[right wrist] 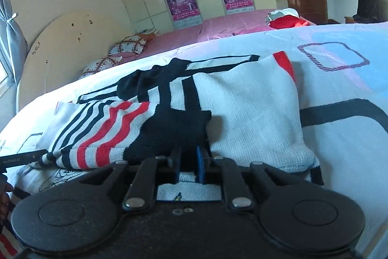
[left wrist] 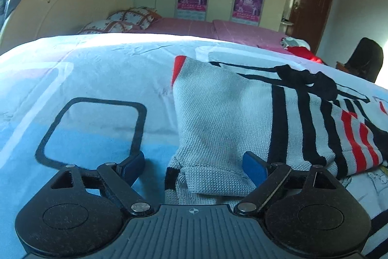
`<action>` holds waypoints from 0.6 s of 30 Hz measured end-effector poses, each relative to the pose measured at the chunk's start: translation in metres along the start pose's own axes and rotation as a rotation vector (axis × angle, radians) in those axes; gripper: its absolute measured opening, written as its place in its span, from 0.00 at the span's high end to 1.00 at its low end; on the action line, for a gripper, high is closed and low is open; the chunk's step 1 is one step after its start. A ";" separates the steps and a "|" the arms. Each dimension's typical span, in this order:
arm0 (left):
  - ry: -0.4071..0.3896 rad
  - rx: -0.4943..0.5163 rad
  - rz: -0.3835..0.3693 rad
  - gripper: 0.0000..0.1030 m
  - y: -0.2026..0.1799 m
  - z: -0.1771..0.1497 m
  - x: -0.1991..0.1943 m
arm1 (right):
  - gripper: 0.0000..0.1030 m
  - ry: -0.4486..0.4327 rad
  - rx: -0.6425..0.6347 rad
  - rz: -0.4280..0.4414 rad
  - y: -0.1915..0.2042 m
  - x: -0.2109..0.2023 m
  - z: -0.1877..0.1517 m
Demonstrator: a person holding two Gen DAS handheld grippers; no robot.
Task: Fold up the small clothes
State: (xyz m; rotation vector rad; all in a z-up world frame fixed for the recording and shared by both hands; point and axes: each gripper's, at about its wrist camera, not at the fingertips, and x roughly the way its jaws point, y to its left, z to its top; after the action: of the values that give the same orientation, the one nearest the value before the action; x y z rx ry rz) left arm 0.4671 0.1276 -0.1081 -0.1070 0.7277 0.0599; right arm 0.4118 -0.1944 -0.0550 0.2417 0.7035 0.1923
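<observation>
Knitted grey sweater (left wrist: 225, 113) with black and red stripes, lying partly folded on a bed covered by a pale blue sheet (left wrist: 97, 69) printed with dark rounded squares. In the left wrist view its plain grey part faces the camera, a red edge at the far corner and the striped part trailing to the right. In the right wrist view the striped part lies to the left and the plain grey part to the right, with a black patch between them.

Left gripper (left wrist: 194, 166): jaws wide apart, one blue pad resting over the sheet, the other against the near grey fold; the sweater's near edge sits between them, unpressed.

Right gripper (right wrist: 190, 164): jaws drawn close together, clamped on the sweater's near edge at the black patch.

Beyond the sheet: a pink bedspread (right wrist: 218, 26) with patterned pillows (right wrist: 128, 45), a red garment (right wrist: 286, 21) at its far side, and wardrobe doors carrying purple posters (right wrist: 181, 4).
</observation>
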 end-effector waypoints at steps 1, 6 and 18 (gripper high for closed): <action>0.009 -0.010 0.014 0.15 -0.001 0.000 -0.005 | 0.85 0.006 0.000 0.008 -0.002 -0.001 0.001; 0.012 0.032 0.064 0.15 -0.012 -0.015 -0.040 | 0.77 0.006 0.010 0.045 -0.009 -0.025 0.006; 0.014 0.156 0.074 0.15 -0.035 -0.065 -0.115 | 0.76 0.027 0.074 0.054 -0.019 -0.112 -0.042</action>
State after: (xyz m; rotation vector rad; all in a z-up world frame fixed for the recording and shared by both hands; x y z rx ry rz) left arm 0.3417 0.0833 -0.0772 0.0684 0.7480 0.0729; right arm 0.3025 -0.2350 -0.0227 0.3300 0.7322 0.2216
